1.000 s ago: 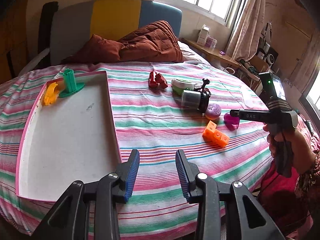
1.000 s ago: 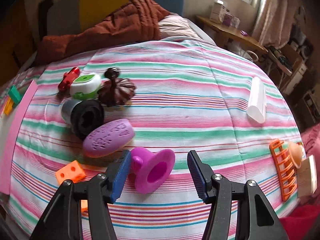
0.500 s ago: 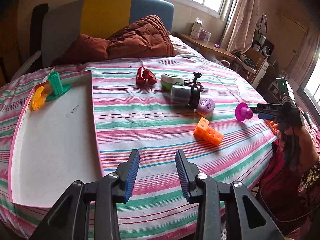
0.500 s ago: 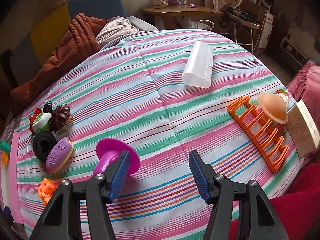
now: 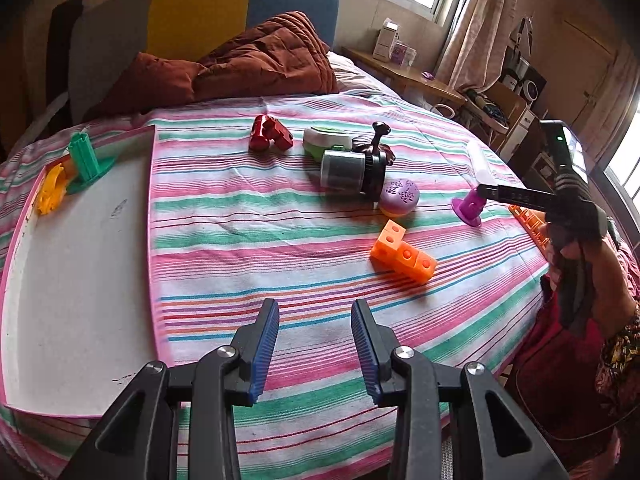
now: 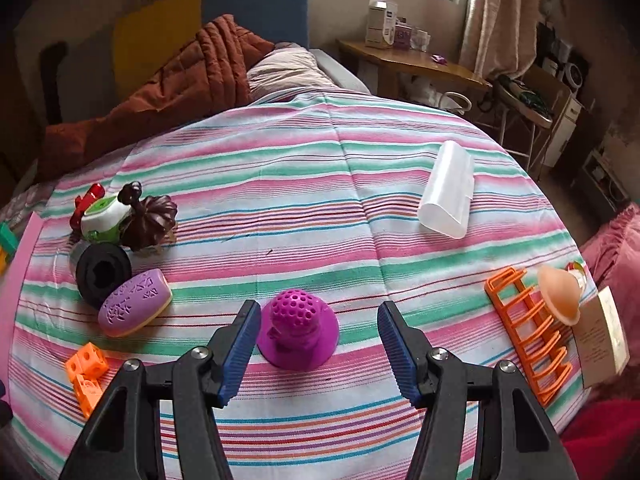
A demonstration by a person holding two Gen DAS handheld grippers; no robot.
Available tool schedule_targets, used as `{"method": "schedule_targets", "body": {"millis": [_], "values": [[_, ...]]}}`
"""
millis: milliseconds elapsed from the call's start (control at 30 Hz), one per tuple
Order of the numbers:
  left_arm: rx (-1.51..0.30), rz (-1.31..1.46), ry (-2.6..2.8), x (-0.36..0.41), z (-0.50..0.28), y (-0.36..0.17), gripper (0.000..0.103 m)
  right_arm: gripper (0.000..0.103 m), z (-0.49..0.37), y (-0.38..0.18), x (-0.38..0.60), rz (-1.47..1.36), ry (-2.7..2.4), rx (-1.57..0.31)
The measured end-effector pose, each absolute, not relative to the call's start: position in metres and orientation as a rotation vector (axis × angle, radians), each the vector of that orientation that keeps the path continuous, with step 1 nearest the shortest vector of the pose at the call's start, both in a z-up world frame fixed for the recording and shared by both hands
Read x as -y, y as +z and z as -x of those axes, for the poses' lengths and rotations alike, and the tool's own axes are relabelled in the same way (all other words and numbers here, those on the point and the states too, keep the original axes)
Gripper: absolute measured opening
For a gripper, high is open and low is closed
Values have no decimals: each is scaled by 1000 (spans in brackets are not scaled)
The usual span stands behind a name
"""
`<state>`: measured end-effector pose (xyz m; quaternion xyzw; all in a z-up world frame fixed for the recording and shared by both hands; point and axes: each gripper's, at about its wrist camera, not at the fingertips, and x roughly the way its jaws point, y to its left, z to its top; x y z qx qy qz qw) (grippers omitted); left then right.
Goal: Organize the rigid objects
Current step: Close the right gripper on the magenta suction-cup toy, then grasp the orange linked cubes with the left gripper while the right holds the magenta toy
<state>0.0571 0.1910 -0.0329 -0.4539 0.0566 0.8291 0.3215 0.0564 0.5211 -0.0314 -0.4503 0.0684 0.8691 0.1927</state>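
A magenta perforated dome piece (image 6: 298, 328) stands on its wide flange on the striped bedspread, between the jaws of my right gripper (image 6: 318, 316). That gripper is open: the left finger is close to the piece and the right finger is well apart. In the left wrist view the right gripper (image 5: 482, 192) hovers at the top of the magenta piece (image 5: 468, 210). My left gripper (image 5: 314, 320) is open and empty above the cloth, right of the white pink-rimmed tray (image 5: 80, 280). A green piece (image 5: 84, 160) and a yellow piece (image 5: 50, 190) lie in the tray.
Loose on the bed lie orange cubes (image 5: 402, 254), a purple oval (image 5: 400, 196), a black-and-grey cylinder (image 5: 352, 170), a dark pumpkin shape (image 5: 378, 146), a green-white case (image 5: 326, 140) and a red piece (image 5: 270, 138). At right lie a clear case (image 6: 446, 192), orange rack (image 6: 528, 336) and peach cone (image 6: 558, 292).
The magenta piece lay on its side a second ago; now it stands on its flange between the right jaws. The left gripper has shifted right, away from the tray.
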Motion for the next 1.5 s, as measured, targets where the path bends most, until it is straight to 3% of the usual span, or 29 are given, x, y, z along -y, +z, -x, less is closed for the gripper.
{"method": "schedule_targets", "body": {"millis": [100,167,500,867,1167,1333,1500], "values": [[-154,1196,2174,-194,-57,-34,37,48,-45,-43,-518,1320,2429,-166],[-157,1209,2165,-198,-56,-37,37,32,-41,-50,-521,1349,2418,-181],[-161,1277,2092,-234,-46,-50,38,32,-51,-48,-526,1365,2448,-407],[-50,1391,1995,-304,-33,-60,40,32,-49,-48,-503,1410,2491,-332],[-262,1350,2094,-312,-21,-69,41,32,-45,-46,-498,1428,2522,-332],[-233,1344,2076,-308,-13,-69,41,32,-44,-45,-496,1428,2532,-337],[-344,1280,2076,-317,-19,-71,39,32,-45,-46,-498,1427,2532,-365]]}}
